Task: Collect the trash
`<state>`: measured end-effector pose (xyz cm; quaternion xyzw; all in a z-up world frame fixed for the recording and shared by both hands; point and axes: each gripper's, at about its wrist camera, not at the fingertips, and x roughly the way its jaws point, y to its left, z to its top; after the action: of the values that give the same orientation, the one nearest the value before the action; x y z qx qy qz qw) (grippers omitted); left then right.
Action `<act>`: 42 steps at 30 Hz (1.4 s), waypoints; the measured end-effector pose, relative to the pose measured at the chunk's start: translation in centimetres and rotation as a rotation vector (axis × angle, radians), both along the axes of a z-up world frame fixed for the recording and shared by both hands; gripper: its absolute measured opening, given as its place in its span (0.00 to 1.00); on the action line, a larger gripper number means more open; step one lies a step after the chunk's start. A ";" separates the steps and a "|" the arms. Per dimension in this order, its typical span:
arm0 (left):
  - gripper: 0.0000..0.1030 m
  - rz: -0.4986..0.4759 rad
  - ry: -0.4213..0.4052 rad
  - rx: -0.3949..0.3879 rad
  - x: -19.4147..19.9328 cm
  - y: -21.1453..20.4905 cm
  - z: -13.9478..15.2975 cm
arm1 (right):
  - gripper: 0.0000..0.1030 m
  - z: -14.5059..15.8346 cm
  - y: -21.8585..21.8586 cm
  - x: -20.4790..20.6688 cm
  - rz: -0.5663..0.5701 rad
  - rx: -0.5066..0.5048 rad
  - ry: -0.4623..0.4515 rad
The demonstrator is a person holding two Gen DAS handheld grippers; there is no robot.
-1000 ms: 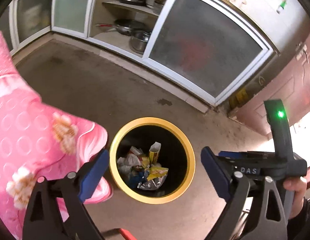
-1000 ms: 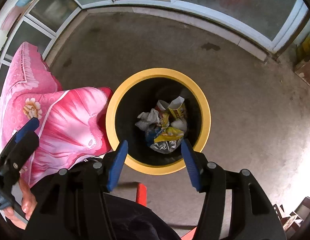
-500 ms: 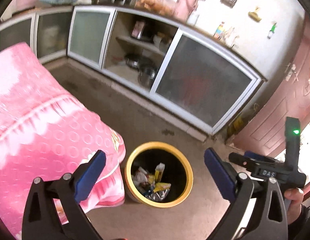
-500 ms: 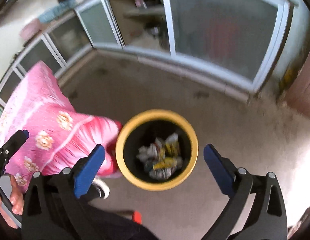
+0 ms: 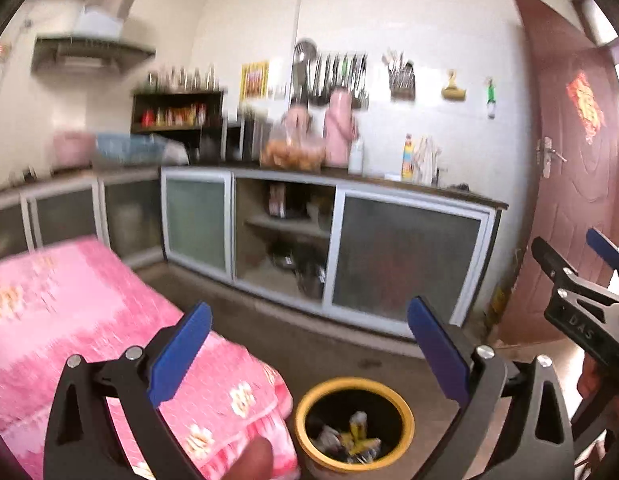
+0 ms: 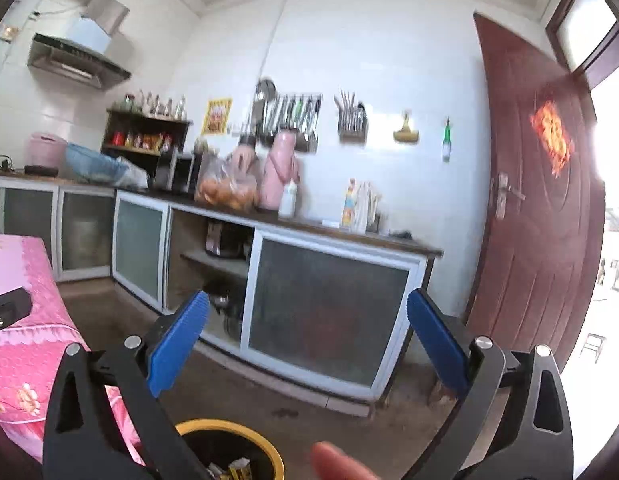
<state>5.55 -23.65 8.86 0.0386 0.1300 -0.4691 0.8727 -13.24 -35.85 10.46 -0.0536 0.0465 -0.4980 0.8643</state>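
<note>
A yellow-rimmed black trash bin (image 5: 405, 414) stands on the floor below me, with crumpled wrappers (image 5: 351, 440) inside. It also shows at the bottom of the right wrist view (image 6: 265, 446). My left gripper (image 5: 309, 354) is open and empty, raised well above the bin. My right gripper (image 6: 307, 346) is open and empty, also raised and facing the cabinets. The right gripper's body (image 5: 581, 308) shows at the right edge of the left wrist view.
A table with a pink flowered cloth (image 5: 81, 316) stands to the left, next to the bin. Kitchen cabinets (image 5: 401, 264) with frosted sliding doors line the far wall. A brown door (image 6: 549, 208) stands open at the right. The floor (image 5: 309, 344) is bare concrete.
Both grippers have lifted and tilted up from over the bin to face the cabinets and wall. The bin has dropped to the bottom of both views. Both grippers stay open.
</note>
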 end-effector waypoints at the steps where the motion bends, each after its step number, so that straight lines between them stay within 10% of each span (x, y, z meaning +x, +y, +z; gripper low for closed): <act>1: 0.92 -0.002 -0.005 0.000 -0.5 0.5 0.4 | 0.92 0.2 0.5 -0.4 0.019 0.017 -0.020; 11: 0.92 0.165 0.038 0.017 -2.3 6.8 -1.1 | 0.92 -2.1 5.4 -2.5 0.035 0.177 -0.206; 14: 0.92 0.202 0.136 0.014 -1.3 8.6 -2.4 | 0.92 -3.6 6.9 -2.5 0.007 0.152 -0.183; 42: 0.92 0.395 0.176 0.087 -3.8 12.2 -8.4 | 0.92 -9.6 9.3 0.0 0.108 0.227 0.005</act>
<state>1.78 -11.47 0.43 0.0092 0.2308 -0.2844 0.9305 -13.21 -26.55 0.88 0.0410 0.1016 -0.4420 0.8903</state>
